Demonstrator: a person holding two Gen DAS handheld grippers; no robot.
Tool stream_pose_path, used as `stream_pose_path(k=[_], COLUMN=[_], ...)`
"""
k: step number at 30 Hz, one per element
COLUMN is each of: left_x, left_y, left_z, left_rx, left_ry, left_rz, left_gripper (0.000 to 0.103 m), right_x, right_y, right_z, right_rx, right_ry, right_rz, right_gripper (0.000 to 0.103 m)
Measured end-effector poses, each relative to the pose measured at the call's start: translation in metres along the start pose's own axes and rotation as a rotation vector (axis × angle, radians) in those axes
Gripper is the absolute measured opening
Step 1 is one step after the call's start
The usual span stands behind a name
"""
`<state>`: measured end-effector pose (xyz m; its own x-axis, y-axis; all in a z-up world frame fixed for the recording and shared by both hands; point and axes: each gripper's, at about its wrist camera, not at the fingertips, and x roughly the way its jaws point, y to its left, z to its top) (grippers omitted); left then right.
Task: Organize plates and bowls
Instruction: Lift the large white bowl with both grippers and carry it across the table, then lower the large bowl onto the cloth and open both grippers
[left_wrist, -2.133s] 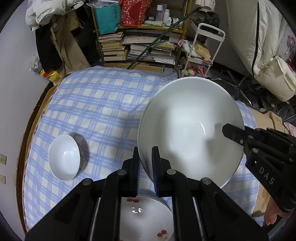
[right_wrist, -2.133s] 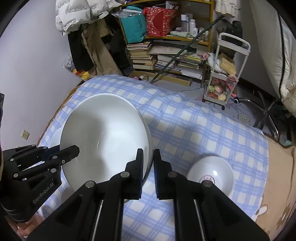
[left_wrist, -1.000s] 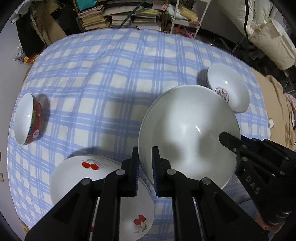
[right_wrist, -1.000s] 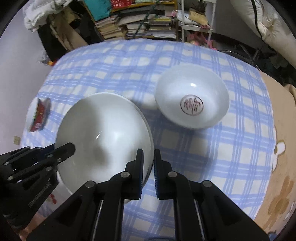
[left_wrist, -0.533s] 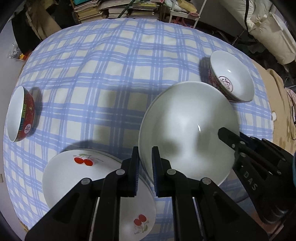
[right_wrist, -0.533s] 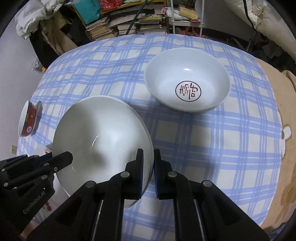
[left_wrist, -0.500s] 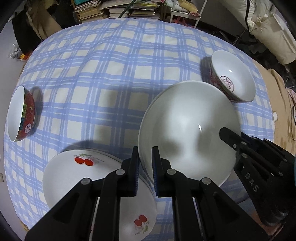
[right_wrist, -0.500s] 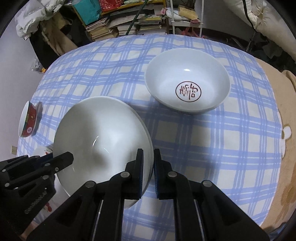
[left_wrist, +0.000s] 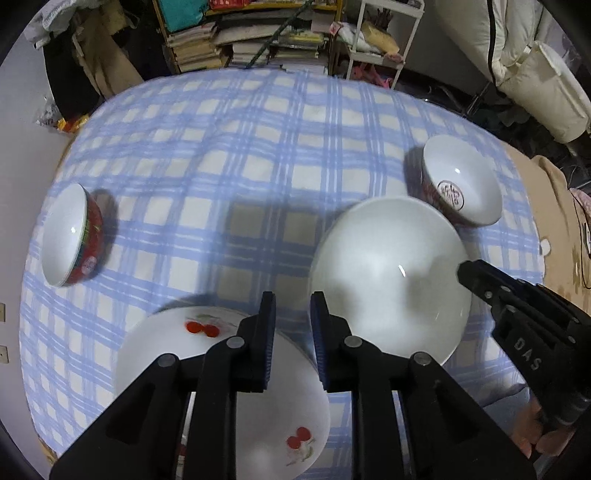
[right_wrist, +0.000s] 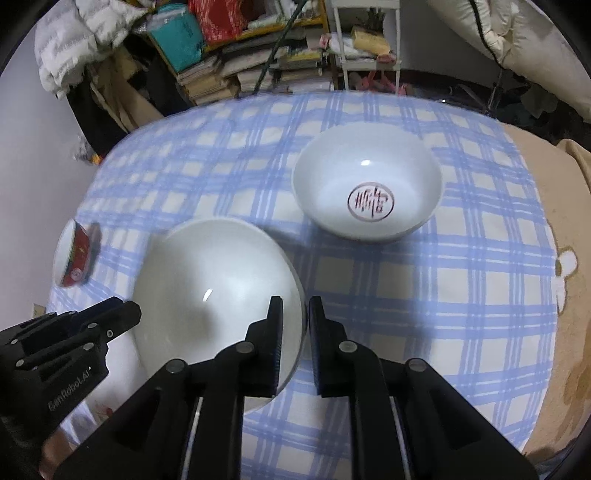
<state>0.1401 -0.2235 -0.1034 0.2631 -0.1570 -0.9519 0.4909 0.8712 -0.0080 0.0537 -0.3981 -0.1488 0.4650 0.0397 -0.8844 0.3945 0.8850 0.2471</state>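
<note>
A large plain white bowl (left_wrist: 388, 273) (right_wrist: 218, 280) rests on the blue checked tablecloth. My left gripper (left_wrist: 292, 325) is slightly open beside the bowl's left rim, clear of it. My right gripper (right_wrist: 295, 328) is slightly open, its jaws astride the bowl's right rim. A white bowl with a red emblem (left_wrist: 461, 184) (right_wrist: 369, 192) stands just behind the large bowl. A red-sided bowl (left_wrist: 72, 236) (right_wrist: 74, 262) is at the far left. A cherry-patterned plate (left_wrist: 225, 384) lies under my left gripper.
The tablecloth (left_wrist: 258, 155) covers a round table. Behind it are stacked books on shelves (left_wrist: 255, 37), a white wire cart (left_wrist: 380, 40) and hanging clothes (right_wrist: 85, 37). A beige cover (right_wrist: 565, 258) lies at the right edge.
Both grippers have opened a little and let go of the large white bowl, which now sits on the cloth. Both cameras have pulled back and tilted up slightly.
</note>
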Motion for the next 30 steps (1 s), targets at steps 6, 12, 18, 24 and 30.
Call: stream_pose_path(k=[6,12,18,24,30], left_x=[-0.024,-0.033,-0.023,0.006,0.037], left_y=[0.002,-0.005,-0.024,-0.044,-0.061], left_z=[0.02,0.055,0.081,0.101,0.113], left_rx=[0.01,0.024,0.089,0.087,0.072], left_ry=[-0.076,-0.153,-0.173,-0.136,-0.077], left_rz=[0.018,0.031,-0.014,-0.097,-0.117], left_gripper=[0.046,0.064,0.074,0.075,0.075], right_x=[-0.024,-0.036,-0.032,-0.023,-0.017], right_y=[-0.011,-0.037,-0.058,-0.07,-0.078], right_z=[0.012,0.035,0.055,0.071,0.078], right_rx=[-0.006,0.025,0.023,0.027,0.048], right_ry=[-0.066,-0.113,-0.11,-0.091,-0.11], right_rz=[-0.003,-0.042,-0.043,-0.028,-0.053], right_gripper=[0.045,0.07,0.101,0.101,0.101])
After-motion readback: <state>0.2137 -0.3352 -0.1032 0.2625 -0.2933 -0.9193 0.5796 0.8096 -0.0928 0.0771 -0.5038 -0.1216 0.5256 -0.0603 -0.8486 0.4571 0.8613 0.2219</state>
